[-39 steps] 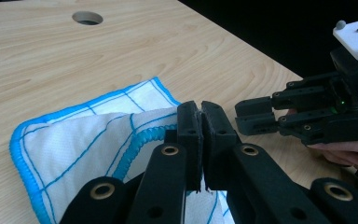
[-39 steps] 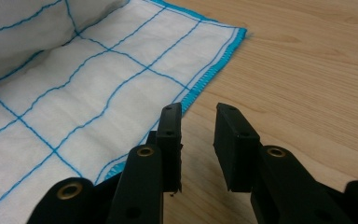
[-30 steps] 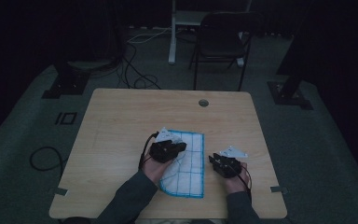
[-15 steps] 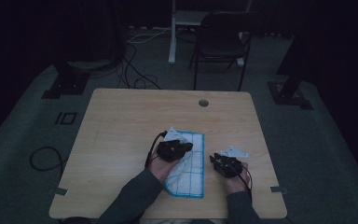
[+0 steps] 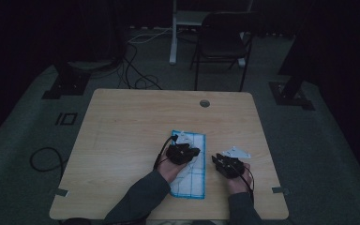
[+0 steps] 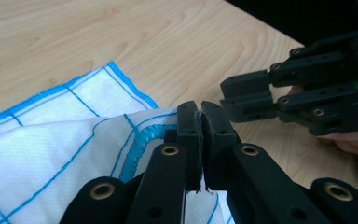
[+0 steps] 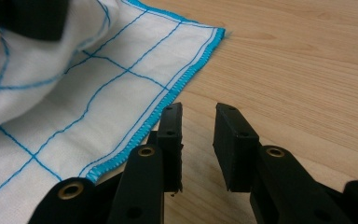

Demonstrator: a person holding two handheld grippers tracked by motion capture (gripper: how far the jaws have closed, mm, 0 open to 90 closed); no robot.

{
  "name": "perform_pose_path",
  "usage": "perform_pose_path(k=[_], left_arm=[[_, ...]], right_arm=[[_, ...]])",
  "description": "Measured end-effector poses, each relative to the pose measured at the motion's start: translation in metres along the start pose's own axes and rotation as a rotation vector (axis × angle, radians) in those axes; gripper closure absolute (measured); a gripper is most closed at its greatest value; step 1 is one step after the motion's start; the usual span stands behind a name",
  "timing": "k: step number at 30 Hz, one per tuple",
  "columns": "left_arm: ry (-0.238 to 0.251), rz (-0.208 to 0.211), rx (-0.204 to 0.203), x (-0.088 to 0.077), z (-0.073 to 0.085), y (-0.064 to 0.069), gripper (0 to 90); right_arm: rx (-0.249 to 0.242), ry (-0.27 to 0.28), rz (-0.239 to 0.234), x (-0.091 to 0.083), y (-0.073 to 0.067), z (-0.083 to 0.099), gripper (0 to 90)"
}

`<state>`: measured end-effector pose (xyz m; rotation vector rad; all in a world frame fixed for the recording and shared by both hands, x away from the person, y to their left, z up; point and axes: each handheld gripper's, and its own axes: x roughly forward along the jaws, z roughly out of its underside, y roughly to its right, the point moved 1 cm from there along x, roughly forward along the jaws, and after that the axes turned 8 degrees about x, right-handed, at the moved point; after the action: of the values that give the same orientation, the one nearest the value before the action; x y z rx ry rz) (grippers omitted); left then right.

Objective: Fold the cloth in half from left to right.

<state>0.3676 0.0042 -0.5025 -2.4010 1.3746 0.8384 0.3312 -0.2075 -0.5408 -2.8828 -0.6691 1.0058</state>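
A white cloth with blue grid lines (image 5: 192, 180) lies on the wooden table (image 5: 131, 126) in front of the person. My left gripper (image 5: 190, 153) hovers over the cloth's middle, shut on a raised fold of it. In the left gripper view the jaws (image 6: 200, 109) pinch the blue-hemmed edge of the cloth (image 6: 51, 154), and the right gripper (image 6: 242, 95) sits just beyond them. My right gripper (image 5: 219, 161) rests to the right of the cloth. Its jaws (image 7: 198, 116) stand open over bare wood beside the cloth's hem (image 7: 135, 135), with nothing between them.
A round cable hole (image 5: 205, 103) sits near the table's far edge. A dark chair (image 5: 222, 42) stands beyond the table, and cables (image 5: 42, 157) trail on the floor to the left. The room around is dim.
My left gripper has moved right and a little lower, drawing the pinched cloth edge across toward the right side. The right gripper has kept still.
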Motion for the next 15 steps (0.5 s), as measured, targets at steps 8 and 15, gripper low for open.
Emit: perform_pose_path(k=[8, 15], left_arm=[[-0.038, -0.001, -0.001, 0.015, 0.005, 0.001, 87.6], [-0.043, 0.014, 0.003, 0.017, 0.008, 0.003, 75.0]], right_arm=[[0.011, 0.003, 0.009, 0.0, 0.002, 0.0, 72.2], [0.01, 0.003, 0.008, -0.001, 0.002, 0.0, 72.2]])
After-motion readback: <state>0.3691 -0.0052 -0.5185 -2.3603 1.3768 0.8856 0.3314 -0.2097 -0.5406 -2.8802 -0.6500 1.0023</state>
